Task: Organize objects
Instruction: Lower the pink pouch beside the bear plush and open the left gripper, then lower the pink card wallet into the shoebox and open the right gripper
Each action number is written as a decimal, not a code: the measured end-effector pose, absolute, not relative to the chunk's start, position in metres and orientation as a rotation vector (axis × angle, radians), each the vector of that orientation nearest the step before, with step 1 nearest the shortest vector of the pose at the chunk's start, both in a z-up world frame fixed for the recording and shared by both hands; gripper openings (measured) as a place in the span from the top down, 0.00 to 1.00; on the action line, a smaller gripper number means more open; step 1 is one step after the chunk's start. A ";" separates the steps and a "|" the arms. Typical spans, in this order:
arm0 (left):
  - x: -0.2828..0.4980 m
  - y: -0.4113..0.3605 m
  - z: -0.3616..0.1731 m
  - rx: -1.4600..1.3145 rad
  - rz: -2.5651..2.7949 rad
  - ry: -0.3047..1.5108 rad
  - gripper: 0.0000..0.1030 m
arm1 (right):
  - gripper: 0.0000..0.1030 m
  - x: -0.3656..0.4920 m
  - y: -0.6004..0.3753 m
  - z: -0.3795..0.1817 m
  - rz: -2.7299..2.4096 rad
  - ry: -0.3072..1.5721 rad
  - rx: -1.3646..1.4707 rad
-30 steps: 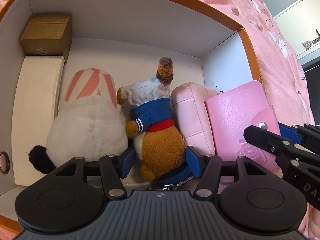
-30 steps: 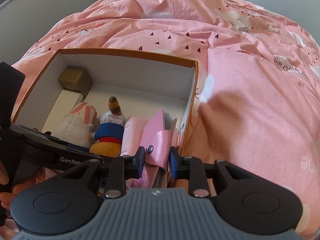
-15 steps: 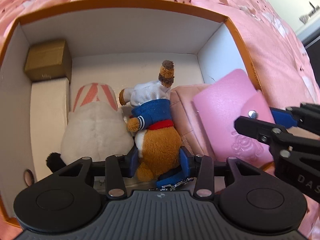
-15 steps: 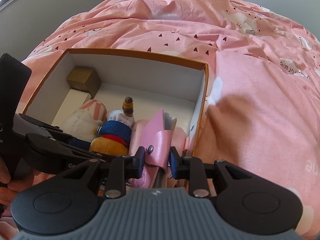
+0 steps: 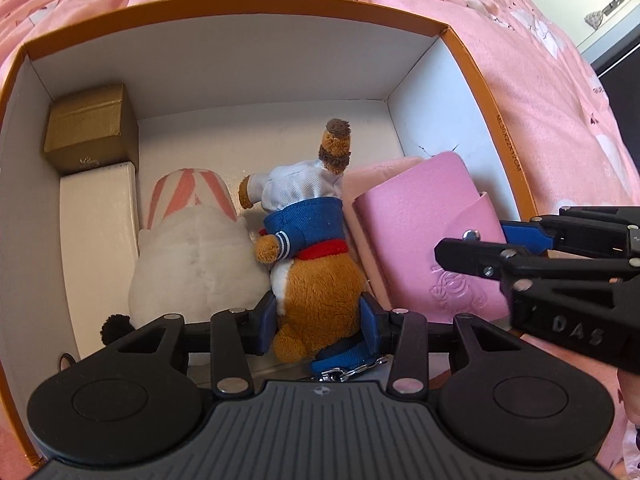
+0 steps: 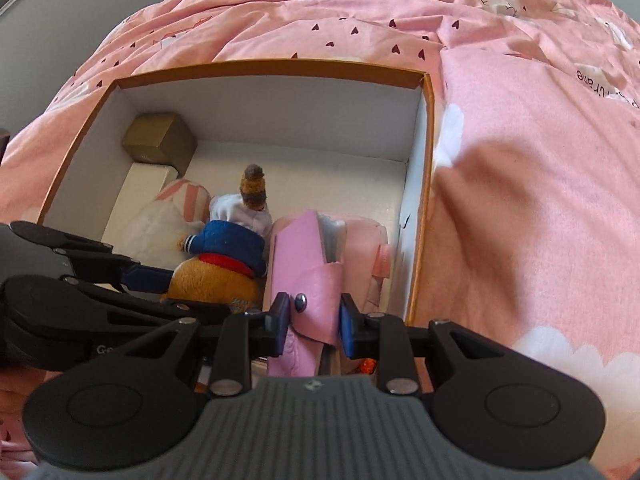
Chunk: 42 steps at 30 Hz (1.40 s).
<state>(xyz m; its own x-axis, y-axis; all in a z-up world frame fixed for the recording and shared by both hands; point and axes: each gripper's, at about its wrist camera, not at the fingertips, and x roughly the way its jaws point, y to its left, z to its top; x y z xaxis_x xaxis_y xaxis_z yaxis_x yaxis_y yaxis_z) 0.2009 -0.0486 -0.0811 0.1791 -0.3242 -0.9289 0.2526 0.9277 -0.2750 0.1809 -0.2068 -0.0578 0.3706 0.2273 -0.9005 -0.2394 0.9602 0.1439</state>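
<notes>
Your left gripper (image 5: 318,322) has just been closing, and its blue pads now press the brown rump of the bear (image 5: 316,280) from either side, so the toy is clamped. The bear lies in the box (image 5: 460,46) with its long axis running straight away from that gripper: rump at the pads, head toward the far wall. It is wedged between the white plush (image 5: 192,264) on one side and the wallet (image 5: 424,240) on the other, touching both.

Your right gripper (image 6: 310,326) is clamped on the wallet's flap end (the snap sits just beside the left pad), and the wallet stands on edge, leaning against the pink pouch (image 6: 368,248) by the box's right wall. Its long axis also runs away from your claw.

The gold box (image 5: 90,128) and white box (image 5: 98,236) line the left wall, well apart from both claws.

Since each hand is already nearest its own thing, my guess is that the bear comes out or shifts along its own axis; pulling sideways would likely drag its neighbours.
</notes>
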 end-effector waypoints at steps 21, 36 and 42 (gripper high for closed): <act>0.203 -0.050 -0.082 -0.070 -0.413 1.337 0.53 | 0.67 0.185 -0.202 -0.051 0.302 1.139 -0.141; 0.205 -0.062 -0.094 -0.038 -0.414 1.350 0.50 | 0.89 0.192 -0.171 -0.077 0.355 1.196 -0.327; 0.200 -0.062 -0.094 -0.047 -0.422 1.323 0.47 | 0.91 0.196 -0.174 -0.084 0.354 1.218 -0.307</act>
